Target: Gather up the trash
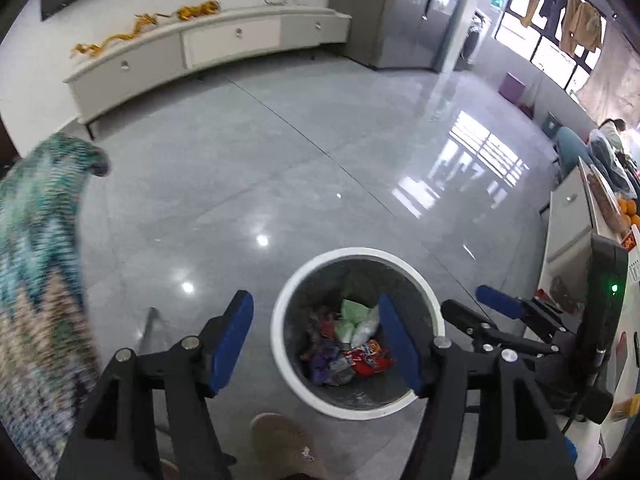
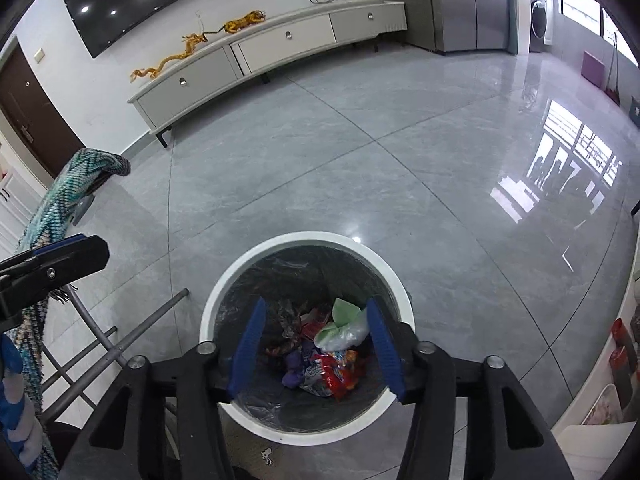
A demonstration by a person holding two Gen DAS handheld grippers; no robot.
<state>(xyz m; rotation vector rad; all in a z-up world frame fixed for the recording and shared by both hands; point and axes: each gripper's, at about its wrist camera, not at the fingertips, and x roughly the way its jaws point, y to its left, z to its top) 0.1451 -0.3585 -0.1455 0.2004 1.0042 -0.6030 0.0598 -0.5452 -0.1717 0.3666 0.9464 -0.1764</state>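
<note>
A round white-rimmed trash bin (image 1: 280,312) with a dark liner stands on the grey floor; it also shows in the right wrist view (image 2: 224,280). Inside lie crumpled wrappers (image 1: 360,360), red, purple and green, with a clear plastic bag (image 2: 344,332). My left gripper (image 1: 316,340) is open and empty, held above the bin's left side. My right gripper (image 2: 316,344) is open and empty, held over the bin's mouth. The right gripper also shows at the right of the left wrist view (image 1: 480,304). The left gripper's finger shows at the left of the right wrist view (image 2: 68,252).
A teal zigzag blanket (image 1: 40,280) hangs over a metal-framed chair (image 2: 120,344) at the left. A white table (image 1: 572,220) with oranges stands at the right. A long low cabinet (image 2: 280,44) runs along the far wall. A slippered foot (image 1: 284,444) is below the bin.
</note>
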